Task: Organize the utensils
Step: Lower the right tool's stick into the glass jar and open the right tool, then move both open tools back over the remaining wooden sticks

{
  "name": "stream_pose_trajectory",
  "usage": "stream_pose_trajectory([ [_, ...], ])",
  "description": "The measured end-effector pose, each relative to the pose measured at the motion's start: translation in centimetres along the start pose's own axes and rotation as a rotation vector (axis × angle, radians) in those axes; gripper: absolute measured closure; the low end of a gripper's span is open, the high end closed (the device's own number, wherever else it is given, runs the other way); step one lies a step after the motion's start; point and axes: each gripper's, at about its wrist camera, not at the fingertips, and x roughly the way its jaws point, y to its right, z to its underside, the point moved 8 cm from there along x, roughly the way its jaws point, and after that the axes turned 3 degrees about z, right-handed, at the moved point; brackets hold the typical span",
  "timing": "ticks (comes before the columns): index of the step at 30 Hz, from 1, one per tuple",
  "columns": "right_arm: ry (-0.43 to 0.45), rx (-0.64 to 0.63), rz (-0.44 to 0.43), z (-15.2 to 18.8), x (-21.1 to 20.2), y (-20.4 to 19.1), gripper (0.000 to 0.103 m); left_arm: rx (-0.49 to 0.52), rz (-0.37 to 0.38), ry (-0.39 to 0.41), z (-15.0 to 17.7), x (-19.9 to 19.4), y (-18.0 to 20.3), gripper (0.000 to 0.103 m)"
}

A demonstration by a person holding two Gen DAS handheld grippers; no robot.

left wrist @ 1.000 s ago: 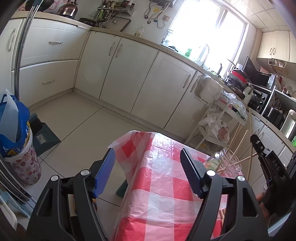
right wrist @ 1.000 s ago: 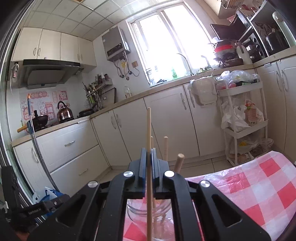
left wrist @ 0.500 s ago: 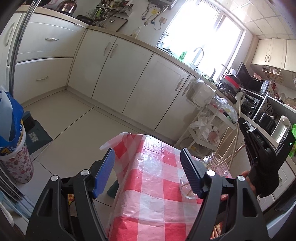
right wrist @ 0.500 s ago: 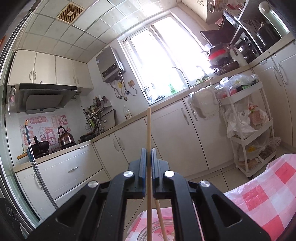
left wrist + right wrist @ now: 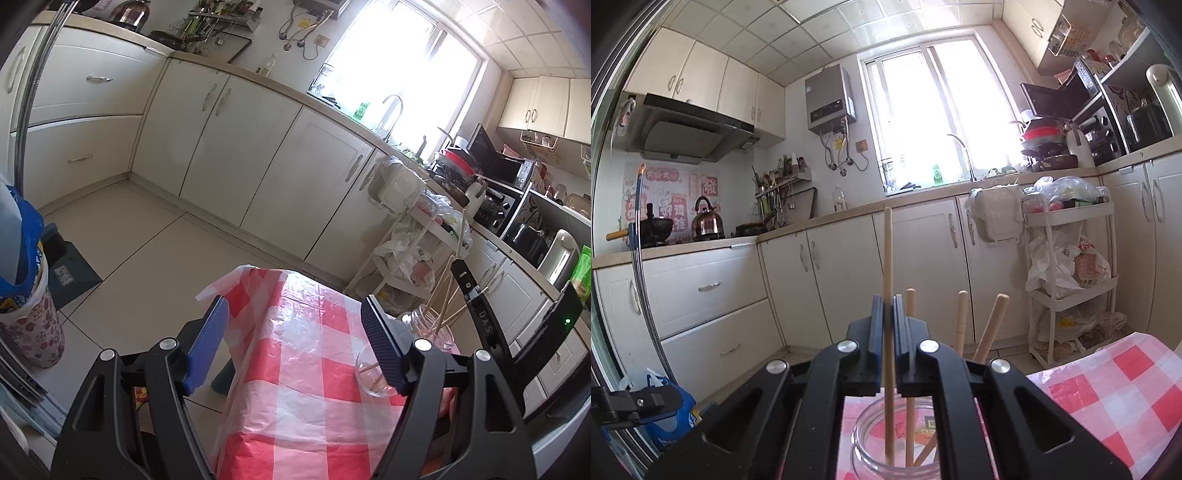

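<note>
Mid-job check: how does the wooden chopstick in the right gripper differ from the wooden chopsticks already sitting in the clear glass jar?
The gripped wooden chopstick is clamped between the right gripper's fingers; the loose wooden chopsticks are free. The gripped one stands upright and reaches highest; two of the loose ones lean against the clear glass jar. All are pale wood with lower ends inside the jar.

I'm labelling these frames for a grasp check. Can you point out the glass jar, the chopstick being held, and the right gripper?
glass jar point(image 5: 864, 432): right wrist view, left part of its rim.
held chopstick point(image 5: 887, 254): right wrist view, bare shaft above the jaws.
right gripper point(image 5: 887, 314): right wrist view, midway between its fingertips.
</note>
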Motion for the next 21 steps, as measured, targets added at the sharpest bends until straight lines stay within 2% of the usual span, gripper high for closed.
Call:
stream_pose_trajectory([
  [2,-0.018,-0.018,0.009,0.3,-1.0,-0.1,0.082,0.007,-0.014,-0.007,0.2,0.3,0.0,0.032],
  [3,-0.032,-0.018,0.01,0.5,-1.4,0.0,0.066,0.01,-0.019,-0.009,0.2,0.5,0.0,0.032],
  [9,-0.089,-0.006,-0.011,0.5,-5.0,1.2,0.06,0.081,-0.057,-0.018,1.1,1.2,0.9,0.032],
  [12,-0.113,0.005,-0.018,-0.9,-7.2,2.6,0.056,0.094,-0.051,-0.062,1.9,1.8,1.4,0.032],
  [15,-0.241,0.025,-0.024,-0.8,-9.1,5.6,0.05,0.105,-0.036,-0.112,2.9,1.5,2.6,0.032],
  [16,-0.308,0.029,-0.013,0.0,-9.9,7.0,0.048,0.128,-0.035,-0.129,3.4,1.2,3.3,0.032],
  [18,-0.465,0.023,-0.004,2.5,-11.2,9.5,0.048,0.175,-0.026,-0.172,4.9,0.5,4.9,0.032],
  [21,-0.651,-0.004,0.026,7.1,-14.2,12.6,0.051,0.229,0.003,-0.279,8.5,0.4,7.8,0.032],
])
